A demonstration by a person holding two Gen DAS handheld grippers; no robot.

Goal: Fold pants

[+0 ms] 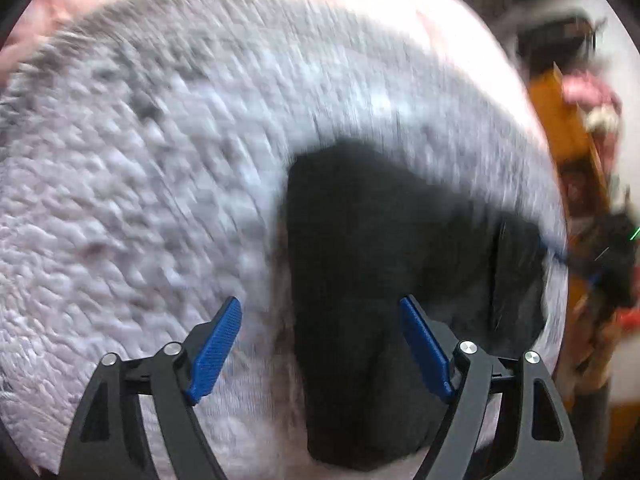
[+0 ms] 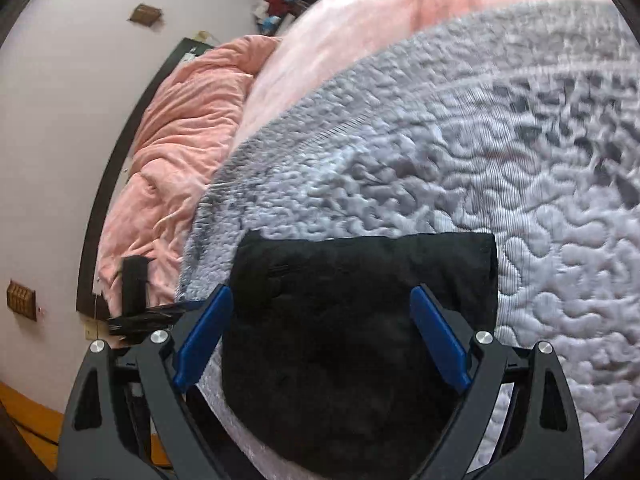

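- Our left gripper (image 1: 320,348) tilts steeply down, jaws spread wide, nothing clamped.
- Our right gripper (image 2: 320,336) slants lower over the bed, jaws wide apart, pads clear of cloth.
- One folded black fabric pair of pants (image 2: 352,332) lies on the grey quilted bedspread (image 2: 500,168).
- One pink plush blanket (image 2: 180,152) lies beyond.
- We see no readable writing.
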